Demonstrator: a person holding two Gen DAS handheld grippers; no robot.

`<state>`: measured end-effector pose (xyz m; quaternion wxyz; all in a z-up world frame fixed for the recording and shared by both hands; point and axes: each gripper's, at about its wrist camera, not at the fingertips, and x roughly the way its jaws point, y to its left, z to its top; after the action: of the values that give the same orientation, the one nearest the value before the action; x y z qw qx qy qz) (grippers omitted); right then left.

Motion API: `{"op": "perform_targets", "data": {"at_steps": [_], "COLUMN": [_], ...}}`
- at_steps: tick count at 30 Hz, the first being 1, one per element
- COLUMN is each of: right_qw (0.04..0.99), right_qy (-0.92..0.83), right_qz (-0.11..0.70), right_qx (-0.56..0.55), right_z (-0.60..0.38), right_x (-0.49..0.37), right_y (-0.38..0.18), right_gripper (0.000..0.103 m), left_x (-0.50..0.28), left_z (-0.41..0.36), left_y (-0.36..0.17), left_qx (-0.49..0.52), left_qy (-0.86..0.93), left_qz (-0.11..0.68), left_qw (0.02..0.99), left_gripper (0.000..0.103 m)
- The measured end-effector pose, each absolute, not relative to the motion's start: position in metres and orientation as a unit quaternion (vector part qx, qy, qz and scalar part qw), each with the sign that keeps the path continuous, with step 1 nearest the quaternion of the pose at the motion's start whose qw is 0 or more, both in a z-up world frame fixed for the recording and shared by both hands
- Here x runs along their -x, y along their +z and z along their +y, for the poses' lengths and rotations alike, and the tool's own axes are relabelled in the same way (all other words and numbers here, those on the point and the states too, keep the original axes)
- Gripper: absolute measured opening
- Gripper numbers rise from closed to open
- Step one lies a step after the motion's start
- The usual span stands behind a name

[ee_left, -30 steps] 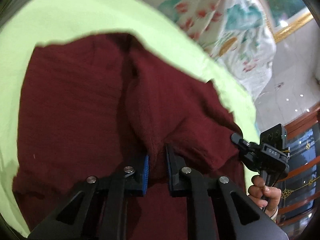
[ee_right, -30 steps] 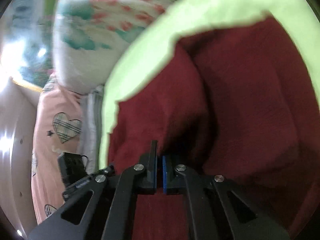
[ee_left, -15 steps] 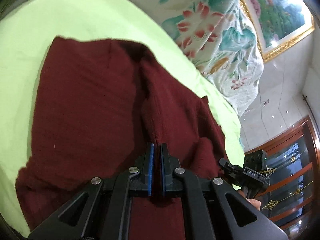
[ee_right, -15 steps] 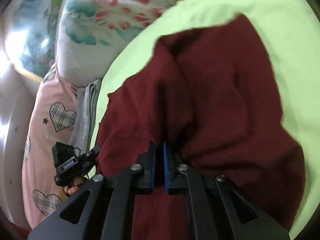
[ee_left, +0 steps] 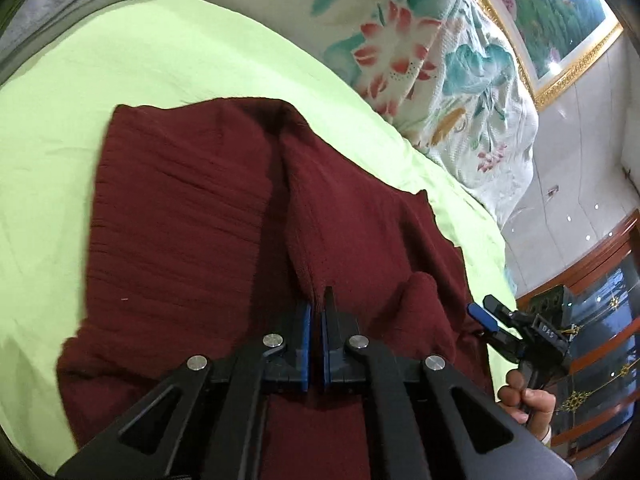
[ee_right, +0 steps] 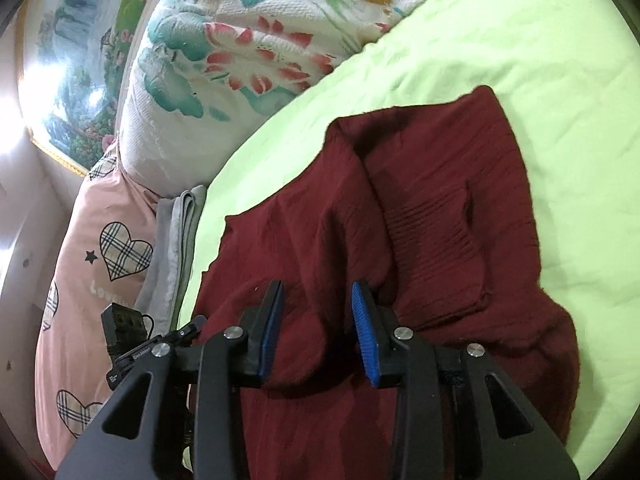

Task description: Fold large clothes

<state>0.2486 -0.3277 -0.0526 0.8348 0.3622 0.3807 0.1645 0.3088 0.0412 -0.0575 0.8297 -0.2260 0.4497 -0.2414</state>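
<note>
Since a second ago the left gripper [ee_left: 316, 312] has pinched its blue pads together on a raised fold of the dark red garment [ee_left: 192, 216], where before they stood apart around it, and the right gripper [ee_right: 316, 312], then closed tight, is now spreading its jaws, with a soft ridge of the same cloth lying between the pads but not pressed by them. From the left in the left wrist view: a folded grey blanket [ee_left: 72, 4] sits at the far top corner, the lime-green bedsheet [ee_left: 168, 64] spreads below it, and the garment lies rumpled across the middle of the sheet, one long crease running from its far edge down to the closed pads. Right of that come a floral quilt [ee_left: 440, 64], a gold-framed painting [ee_left: 560, 20], and at the lower right edge the person's right hand [ee_left: 528, 400] holding the other tool. In the right wrist view, a pink pillow with checked hearts [ee_right: 92, 248] lies at the left, then the sheet, then the garment bunched in thick folds toward the right.
</note>
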Motion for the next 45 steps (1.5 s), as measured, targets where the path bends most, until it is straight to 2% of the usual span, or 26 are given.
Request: {"op": "perform_targets", "data": {"at_steps": [8, 9, 11, 13, 16, 18, 21, 23, 25, 29, 32, 34, 35, 38, 39, 43, 45], "right_qw": [0.829, 0.832, 0.835, 0.832, 0.808, 0.804, 0.801, 0.797, 0.788, 0.813, 0.839, 0.841, 0.84, 0.835, 0.831, 0.833, 0.841], "right_qy": [0.153, 0.15, 0.153, 0.197, 0.282, 0.276, 0.234, 0.184, 0.156, 0.125, 0.154, 0.18, 0.188, 0.159, 0.143, 0.143, 0.149], "right_qz": [0.416, 0.421, 0.427, 0.385, 0.28, 0.285, 0.349, 0.4, 0.412, 0.385, 0.352, 0.361, 0.373, 0.436, 0.455, 0.436, 0.413], "right_qx": [-0.34, -0.328, -0.313, -0.348, -0.436, -0.442, -0.427, -0.415, -0.431, -0.418, -0.385, -0.36, -0.347, -0.296, -0.287, -0.31, -0.316], "right_z": [-0.304, -0.3, -0.293, -0.298, -0.321, -0.331, -0.338, -0.342, -0.352, -0.359, -0.345, -0.326, -0.316, -0.294, -0.292, -0.301, -0.306], "right_x": [-0.267, -0.271, -0.278, -0.277, -0.262, -0.257, -0.254, -0.251, -0.245, -0.238, -0.239, -0.246, -0.25, -0.262, -0.265, -0.254, -0.24], "right_y": [-0.069, -0.069, -0.064, -0.051, -0.031, -0.036, -0.064, -0.086, -0.098, -0.079, -0.051, -0.042, -0.043, -0.062, -0.071, -0.067, -0.054], "right_gripper": [0.036, 0.029, 0.004, 0.004, 0.004, 0.004, 0.004, 0.006, 0.007, 0.022, 0.022, 0.023, 0.023, 0.033, 0.032, 0.033, 0.045], "left_x": [-0.304, -0.304, -0.305, -0.306, -0.306, -0.306, -0.305, -0.305, -0.304, -0.304, -0.305, -0.304, -0.303, -0.3, -0.298, -0.285, -0.271], "left_z": [0.035, 0.034, 0.034, 0.034, 0.038, 0.042, 0.045, 0.045, 0.043, 0.043, 0.041, 0.039, 0.038, 0.037, 0.037, 0.039, 0.043], "left_y": [-0.063, -0.064, -0.064, -0.062, -0.061, -0.062, -0.067, -0.071, -0.073, -0.072, -0.072, -0.072, -0.072, -0.071, -0.07, -0.059, -0.05], "left_qx": [0.206, 0.206, 0.208, 0.212, 0.215, 0.216, 0.222, 0.224, 0.223, 0.215, 0.211, 0.207, 0.206, 0.194, 0.19, 0.172, 0.168], "left_qy": [-0.245, -0.245, -0.246, -0.245, -0.247, -0.245, -0.243, -0.24, -0.237, -0.229, -0.222, -0.217, -0.214, -0.208, -0.208, -0.206, -0.205], "left_qz": [0.457, 0.458, 0.458, 0.456, 0.452, 0.451, 0.454, 0.459, 0.46, 0.463, 0.465, 0.467, 0.469, 0.476, 0.477, 0.474, 0.465], "left_qw": [0.83, 0.829, 0.829, 0.829, 0.83, 0.83, 0.828, 0.826, 0.826, 0.829, 0.83, 0.832, 0.832, 0.832, 0.833, 0.838, 0.845], "left_gripper": [0.002, 0.002, 0.002, 0.002, 0.002, 0.002, 0.002, 0.003, 0.003, 0.003, 0.003, 0.003, 0.003, 0.004, 0.004, 0.004, 0.004]}}
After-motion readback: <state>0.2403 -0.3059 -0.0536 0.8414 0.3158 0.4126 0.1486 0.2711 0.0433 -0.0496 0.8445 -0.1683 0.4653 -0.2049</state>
